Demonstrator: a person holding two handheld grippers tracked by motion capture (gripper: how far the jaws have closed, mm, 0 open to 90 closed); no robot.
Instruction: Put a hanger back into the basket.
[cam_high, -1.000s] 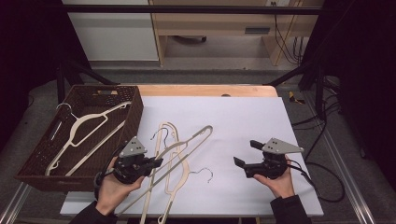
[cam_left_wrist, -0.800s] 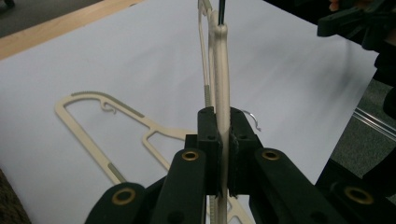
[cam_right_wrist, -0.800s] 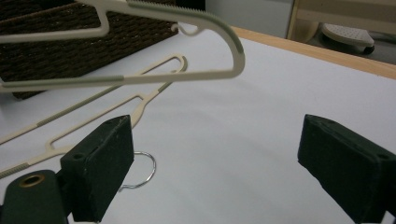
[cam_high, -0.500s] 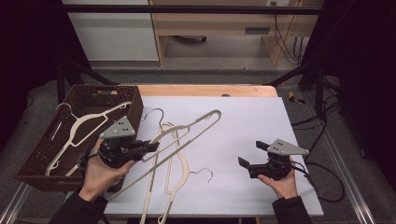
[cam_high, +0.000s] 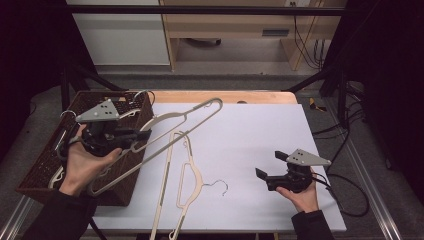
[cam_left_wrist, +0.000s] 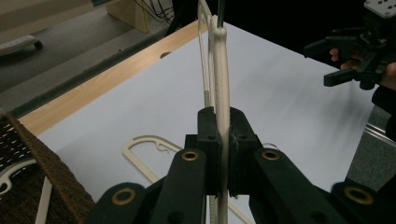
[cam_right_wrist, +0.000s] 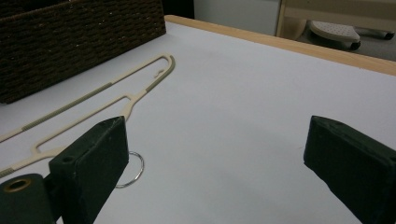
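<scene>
Lifted clean off the table since a second ago: the cream hanger (cam_high: 165, 131), now hanging in the air over the near edge of the wicker basket (cam_high: 45, 165), long arm pointing out toward 2 o'clock. Left gripper (cam_high: 142, 135) clamped hard on it, pads pinching the flat bar edge-on in the left gripper view (cam_left_wrist: 223, 140). Looks like a carry toward the basket, with one hanger already lying inside (cam_high: 56, 175). Probably only the drop left for this one.

Right gripper (cam_high: 267, 167) parked at about 4 o'clock on the white tabletop (cam_high: 280, 125), jaws just been opening, now spread wide with nothing between them.

Second hanger (cam_high: 187, 180) flat on the table, same pale matte plastic, thin and slotted, ribbed grip strips along the arms, small wire hook (cam_high: 220, 186) at 3 o'clock of it. Basket: dark brown tight weave, boxy. Hard to say whether a third hanger lies under it; overlapping pieces there.
</scene>
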